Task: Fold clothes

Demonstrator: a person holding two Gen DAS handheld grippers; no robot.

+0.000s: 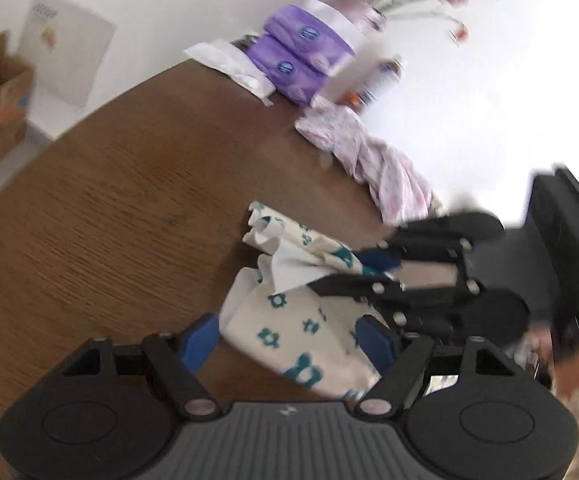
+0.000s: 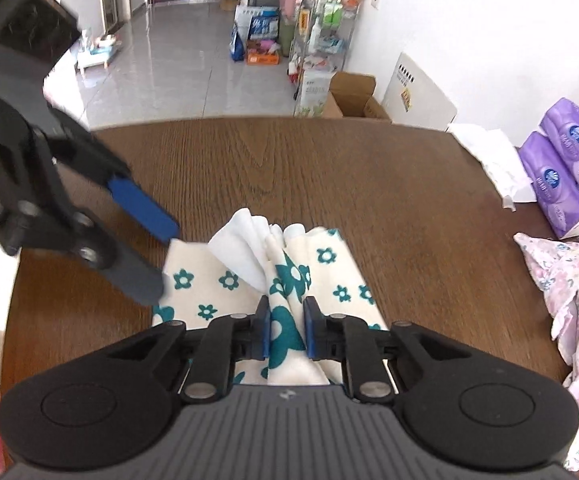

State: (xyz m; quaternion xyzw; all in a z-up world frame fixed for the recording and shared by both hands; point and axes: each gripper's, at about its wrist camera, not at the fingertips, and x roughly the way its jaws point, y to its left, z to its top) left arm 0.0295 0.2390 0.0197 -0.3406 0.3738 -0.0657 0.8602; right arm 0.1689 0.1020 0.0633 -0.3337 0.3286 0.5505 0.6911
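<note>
My right tongs are pinched tight on a bunched ridge of the cream cloth with teal flowers, which lies crumpled near the middle of the brown table. My left tongs stand wide apart, fingers either side of the cloth's near end, gripping nothing. A pink floral garment lies heaped at the table's edge, near purple tissue packs.
</note>
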